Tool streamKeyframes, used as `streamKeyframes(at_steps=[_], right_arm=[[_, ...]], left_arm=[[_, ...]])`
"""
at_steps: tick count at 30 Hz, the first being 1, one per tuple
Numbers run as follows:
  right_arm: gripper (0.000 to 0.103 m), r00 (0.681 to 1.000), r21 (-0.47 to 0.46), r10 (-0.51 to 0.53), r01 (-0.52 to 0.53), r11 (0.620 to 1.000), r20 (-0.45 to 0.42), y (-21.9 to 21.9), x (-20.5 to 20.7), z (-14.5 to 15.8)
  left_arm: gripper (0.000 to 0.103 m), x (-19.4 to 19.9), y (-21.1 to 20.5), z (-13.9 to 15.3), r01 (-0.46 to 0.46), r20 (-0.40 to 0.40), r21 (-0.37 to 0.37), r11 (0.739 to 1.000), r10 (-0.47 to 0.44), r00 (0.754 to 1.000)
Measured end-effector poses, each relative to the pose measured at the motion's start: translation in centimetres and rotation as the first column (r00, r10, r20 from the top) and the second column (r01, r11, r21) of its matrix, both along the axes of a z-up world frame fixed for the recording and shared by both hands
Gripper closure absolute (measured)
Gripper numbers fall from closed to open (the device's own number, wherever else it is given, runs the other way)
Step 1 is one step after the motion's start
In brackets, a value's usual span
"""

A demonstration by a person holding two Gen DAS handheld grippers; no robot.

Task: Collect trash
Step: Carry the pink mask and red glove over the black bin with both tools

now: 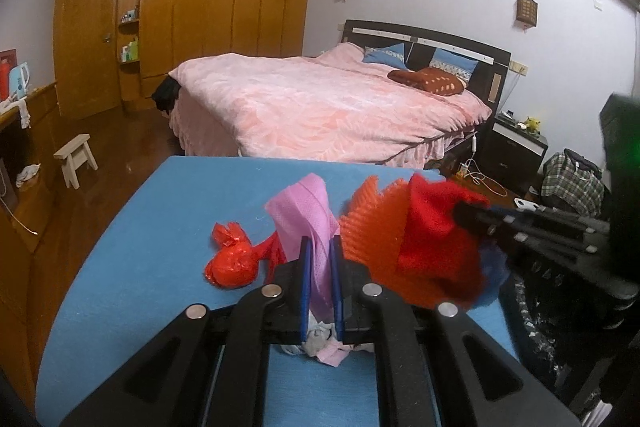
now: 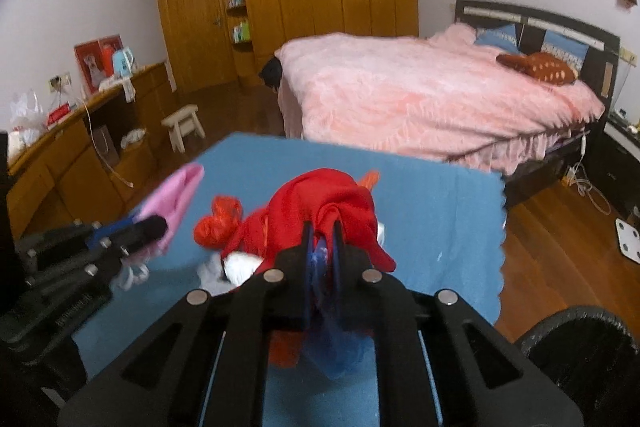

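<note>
Left claw [image 1: 322, 275] is clamped on a pink cloth strip [image 1: 308, 215] above the blue surface [image 1: 160, 227]; right claw [image 2: 322, 259] pinches a red cloth bundle [image 2: 324, 203]. Beside them on the surface lies a crumpled red wrapper [image 1: 230, 263].

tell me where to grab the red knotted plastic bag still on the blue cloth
Grip the red knotted bag at its twisted knot, the narrow tuft sticking up at the far end. Come from above with the jaws across the knot; the round, crinkly body below looks too bulgy and slippery to pinch well.
</note>
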State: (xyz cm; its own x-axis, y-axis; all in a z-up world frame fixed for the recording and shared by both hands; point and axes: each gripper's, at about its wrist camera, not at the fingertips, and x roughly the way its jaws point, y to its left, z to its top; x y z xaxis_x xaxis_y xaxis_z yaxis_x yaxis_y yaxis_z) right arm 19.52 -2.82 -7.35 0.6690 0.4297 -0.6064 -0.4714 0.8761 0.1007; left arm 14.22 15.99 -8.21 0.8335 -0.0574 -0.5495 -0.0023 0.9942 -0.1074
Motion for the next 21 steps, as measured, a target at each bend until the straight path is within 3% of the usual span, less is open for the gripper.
streamKeyframes(at_steps=[6, 12, 13, 15, 16, 17, 18, 21], right_arm=[[0.09, 0.998, -0.053, -0.035, 0.033, 0.998, -0.045, -0.1, 0.2, -2.6], [0.09, 0.998, -0.086, -0.059, 0.056, 0.995, -0.035, -0.5, 0.3, -3.1], [0.089, 0.998, -0.091, -0.062, 0.059, 0.994, -0.03, -0.6, 0.2, -3.0], [0.067, 0.997, -0.106, -0.074, 0.072, 0.992, -0.013, -0.7, 0.0, -2.9], [0.067, 0.997, -0.108, -0.072, 0.071, 0.992, -0.011, -0.8, 0.1, -2.8], [0.073, 0.998, -0.102, -0.053, 0.051, 0.994, -0.019, -0.9, 0.0, -2.9], [0.089, 0.999, -0.101, -0.04, 0.038, 0.994, -0.024, -1.0, 0.2, -2.9], [0.097, 1.0, -0.106, -0.011, 0.008, 0.994, -0.028, -1.0, 0.1, -2.8]], left_arm=[[0.094, -0.2, -0.4, -1.3, 0.007, -0.037, 0.0, 1.0, -0.007, 0.999], [0.094, 0.1, -0.7, -1.8, 0.016, -0.049, -0.002, 1.0, -0.016, 0.999], [0.094, 0.1, -0.7, -1.7, 0.018, -0.049, -0.003, 1.0, -0.018, 0.999], [0.094, 0.2, -0.9, -1.7, 0.024, -0.049, -0.006, 1.0, -0.024, 0.998], [0.094, 0.3, -0.8, -1.7, 0.026, -0.05, -0.006, 1.0, -0.026, 0.998], [0.094, 0.3, -0.9, -1.7, 0.028, -0.05, -0.005, 1.0, -0.029, 0.998], [0.094, 0.4, -0.9, -1.7, 0.03, -0.051, -0.006, 1.0, -0.03, 0.998], [0.094, 0.5, -1.0, -1.7, 0.036, -0.053, -0.008, 0.999, -0.036, 0.998]])
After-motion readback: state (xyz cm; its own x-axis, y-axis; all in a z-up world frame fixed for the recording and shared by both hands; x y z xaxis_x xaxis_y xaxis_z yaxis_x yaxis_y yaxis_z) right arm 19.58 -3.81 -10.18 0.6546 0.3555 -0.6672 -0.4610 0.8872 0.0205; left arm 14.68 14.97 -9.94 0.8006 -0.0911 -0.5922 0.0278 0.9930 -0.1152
